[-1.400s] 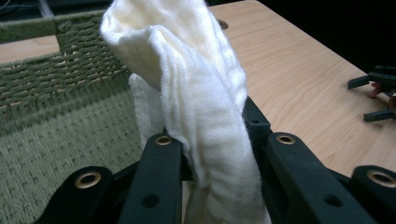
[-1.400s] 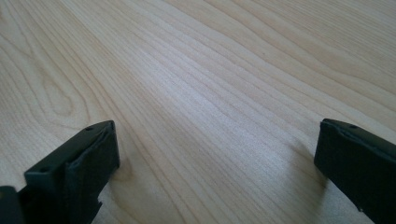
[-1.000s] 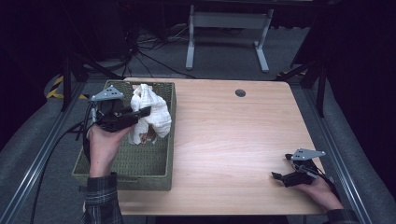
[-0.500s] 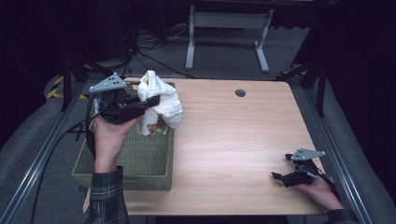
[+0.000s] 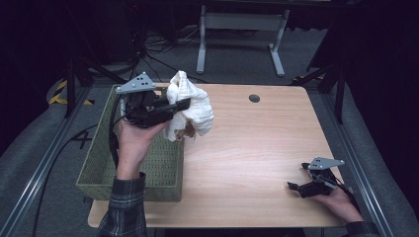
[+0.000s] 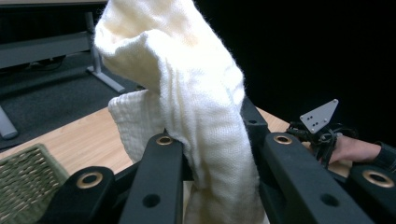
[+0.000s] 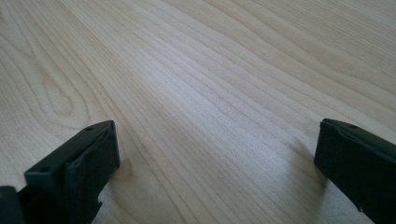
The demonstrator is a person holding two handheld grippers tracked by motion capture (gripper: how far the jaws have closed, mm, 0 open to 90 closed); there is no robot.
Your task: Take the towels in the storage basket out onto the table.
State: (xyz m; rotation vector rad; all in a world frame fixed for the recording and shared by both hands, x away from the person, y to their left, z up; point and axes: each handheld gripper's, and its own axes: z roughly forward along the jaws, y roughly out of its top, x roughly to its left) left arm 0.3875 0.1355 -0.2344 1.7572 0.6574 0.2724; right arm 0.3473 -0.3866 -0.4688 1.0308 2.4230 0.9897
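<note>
Dangling from the left gripper [image 5: 180, 104], jaws clamped on it, the cloth [image 5: 192, 111] hangs over the basket [image 5: 99, 168] rim and could snag or slip. Right gripper [image 5: 296, 187] rests jaws apart near the table's [image 5: 247, 163] right edge.

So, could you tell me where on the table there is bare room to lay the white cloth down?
The wooden table is bare between the green basket and the right gripper, up to the round hole near the far edge. It is crowded at the left, where the left gripper holds the white cloth above the basket's rim.
</note>
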